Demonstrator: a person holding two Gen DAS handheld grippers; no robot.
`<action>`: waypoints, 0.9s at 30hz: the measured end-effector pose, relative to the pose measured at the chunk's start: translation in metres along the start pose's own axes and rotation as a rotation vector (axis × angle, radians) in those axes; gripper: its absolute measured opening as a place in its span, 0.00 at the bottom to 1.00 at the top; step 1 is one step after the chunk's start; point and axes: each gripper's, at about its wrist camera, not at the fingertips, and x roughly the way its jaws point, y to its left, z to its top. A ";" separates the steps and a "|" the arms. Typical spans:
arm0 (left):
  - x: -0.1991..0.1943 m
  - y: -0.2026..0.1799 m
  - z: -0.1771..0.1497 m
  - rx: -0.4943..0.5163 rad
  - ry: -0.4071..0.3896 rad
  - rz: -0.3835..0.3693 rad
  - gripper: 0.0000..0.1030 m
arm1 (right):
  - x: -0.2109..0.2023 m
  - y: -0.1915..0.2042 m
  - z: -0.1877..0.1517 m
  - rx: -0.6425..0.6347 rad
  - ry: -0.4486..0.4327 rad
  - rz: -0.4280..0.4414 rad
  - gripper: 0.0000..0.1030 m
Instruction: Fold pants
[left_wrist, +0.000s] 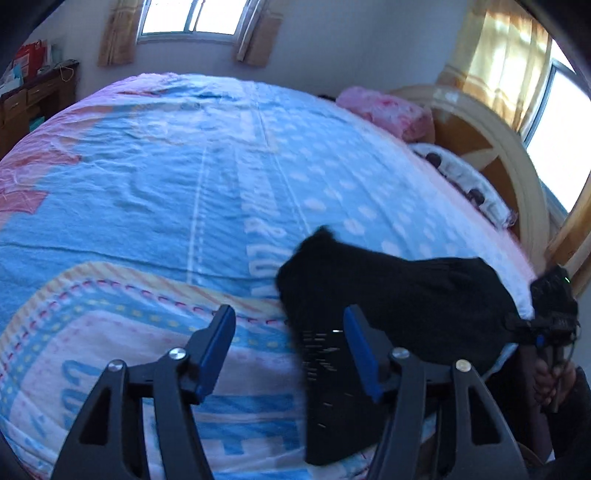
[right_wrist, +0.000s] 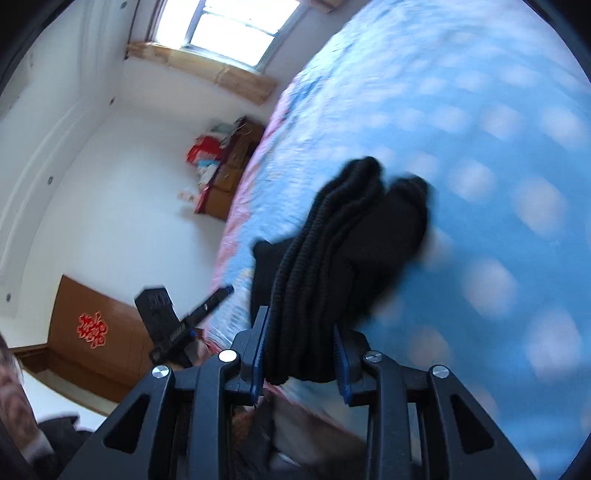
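left tongs (left_wrist: 290, 347) wide, empty | right tongs (right_wrist: 300, 354) clamping black pants (right_wrist: 343, 258) | pink pillow (left_wrist: 388, 110) far across bed (left_wrist: 147, 184)

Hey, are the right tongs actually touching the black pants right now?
Touching. In the right wrist view the right tongs are clamped on the bunched waistband of the black pants, with fabric pressed against both blue pads.

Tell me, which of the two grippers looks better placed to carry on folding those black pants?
Probably the right gripper: it is shut on the bunched black pants. The left gripper is open and holds nothing, with the pants partly between its fingers.
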 end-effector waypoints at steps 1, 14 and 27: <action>0.007 0.003 -0.001 -0.017 0.021 -0.006 0.61 | -0.008 -0.009 -0.014 0.007 0.000 -0.029 0.31; 0.029 -0.009 -0.005 -0.041 0.129 -0.162 0.79 | -0.072 -0.039 -0.013 0.036 -0.240 -0.065 0.67; 0.041 -0.012 -0.013 -0.071 0.115 -0.252 0.28 | 0.020 -0.015 -0.024 -0.119 -0.030 -0.183 0.67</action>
